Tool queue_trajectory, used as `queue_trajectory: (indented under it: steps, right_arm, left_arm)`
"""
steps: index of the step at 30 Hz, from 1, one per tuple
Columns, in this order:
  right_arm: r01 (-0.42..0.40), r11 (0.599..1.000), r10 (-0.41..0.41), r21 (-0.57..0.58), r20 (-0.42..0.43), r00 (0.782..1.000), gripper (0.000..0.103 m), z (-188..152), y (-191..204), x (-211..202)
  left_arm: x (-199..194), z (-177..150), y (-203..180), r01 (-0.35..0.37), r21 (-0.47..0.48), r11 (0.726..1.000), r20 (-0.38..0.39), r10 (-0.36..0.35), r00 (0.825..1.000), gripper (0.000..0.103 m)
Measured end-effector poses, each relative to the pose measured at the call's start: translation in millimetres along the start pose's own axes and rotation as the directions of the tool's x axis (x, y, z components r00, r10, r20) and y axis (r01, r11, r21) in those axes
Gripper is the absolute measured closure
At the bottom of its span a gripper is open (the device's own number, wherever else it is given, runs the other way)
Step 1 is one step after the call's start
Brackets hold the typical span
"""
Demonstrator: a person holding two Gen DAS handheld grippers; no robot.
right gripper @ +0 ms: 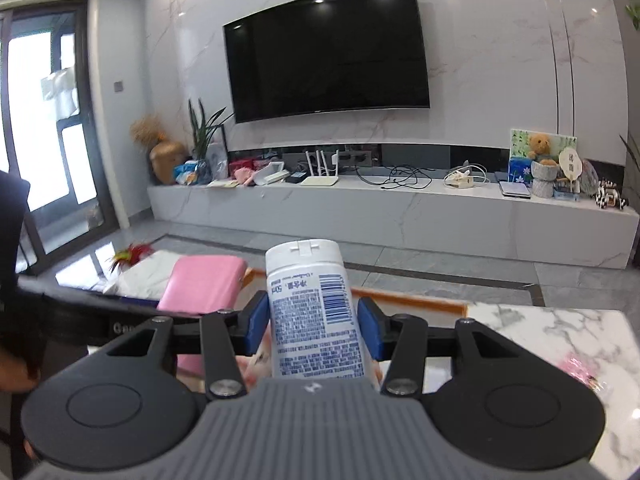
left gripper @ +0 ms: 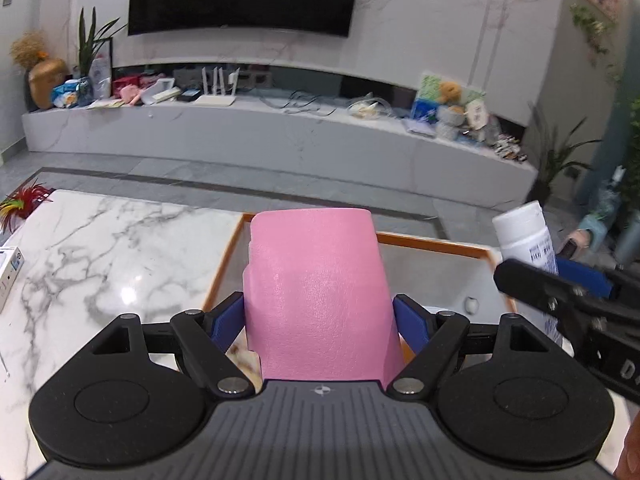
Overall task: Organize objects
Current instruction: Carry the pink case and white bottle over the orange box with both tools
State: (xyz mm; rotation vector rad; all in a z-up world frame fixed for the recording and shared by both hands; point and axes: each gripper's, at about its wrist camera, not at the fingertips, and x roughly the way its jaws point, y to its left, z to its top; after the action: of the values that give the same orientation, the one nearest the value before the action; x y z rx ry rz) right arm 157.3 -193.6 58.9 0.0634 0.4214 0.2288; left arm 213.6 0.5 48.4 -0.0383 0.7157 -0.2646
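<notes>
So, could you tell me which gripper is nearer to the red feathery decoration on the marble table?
Left. The left gripper, holding the pink case, sits nearer the red decoration; the right gripper, holding the white bottle, is farther.

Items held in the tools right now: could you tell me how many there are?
2: a pink case clamped in the left tool, and a white bottle clamped in the right tool. None seems hidden.

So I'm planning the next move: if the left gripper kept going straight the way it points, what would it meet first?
Probably nothing near. The left gripper, shut on the pink case, points over the orange-rimmed tray and floor toward the TV bench; depth is unclear.
</notes>
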Motion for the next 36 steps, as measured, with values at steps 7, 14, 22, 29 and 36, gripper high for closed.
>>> queue_trajectory:
  steps: [7, 14, 22, 29, 36]
  right_arm:
    - [-0.048, 0.994, 0.028, -0.096, -0.204, 0.979, 0.053, 4, -28, 98]
    - [-0.077, 0.981, 0.011, -0.177, -0.346, 0.938, 0.053, -2, -41, 137]
    - [-0.081, 0.977, -0.022, -0.197, -0.472, 0.881, 0.053, -14, -45, 167]
    - [-0.041, 0.987, -0.044, -0.153, -0.516, 0.855, 0.053, -18, -55, 181]
    - [0.006, 0.99, -0.085, -0.141, -0.561, 0.823, 0.053, -19, -58, 194]
  left_arm:
    - [55, -2, -4, -0.051, 0.031, 0.998, -0.13, 0.054, 0.99, 0.01]
    - [73, -12, -18, -0.106, 0.083, 0.991, -0.163, 0.119, 0.979, 0.009]
    - [72, -19, -33, -0.128, 0.127, 0.984, -0.179, 0.149, 0.972, 0.009]
    - [80, -20, -40, -0.165, 0.167, 0.972, -0.173, 0.194, 0.966, 0.009]
    - [82, -23, -48, -0.171, 0.195, 0.966, -0.174, 0.206, 0.963, 0.009]
